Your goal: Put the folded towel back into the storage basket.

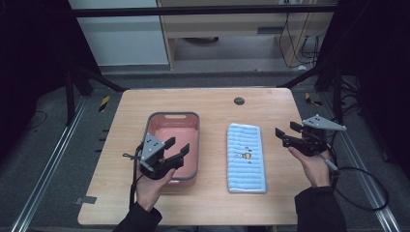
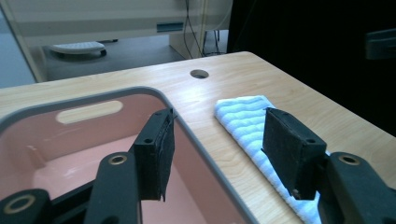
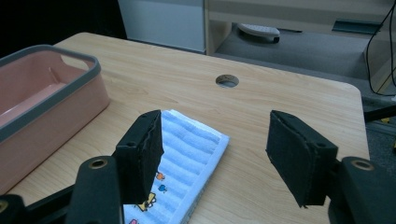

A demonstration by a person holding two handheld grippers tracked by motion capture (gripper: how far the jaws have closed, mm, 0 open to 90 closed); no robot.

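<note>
Because the folded blue towel (image 1: pixel 246 157) lies flat on the desk (image 1: pixel 212 104) just right of the pink bin (image 1: pixel 173 117), it seems laid out ready for lifting into that bin. The left tool (image 1: pixel 178 148) hovers over the bin's right wall, jaws spread and empty, pointing toward the towel. The right tool (image 1: pixel 286 131) waits on the towel's far side, also agape and holding nothing, probably to take the opposite edge.

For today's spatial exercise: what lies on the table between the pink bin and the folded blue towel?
Nothing: between pink bin and folded blue towel runs bare table, seen in the high view.
</note>
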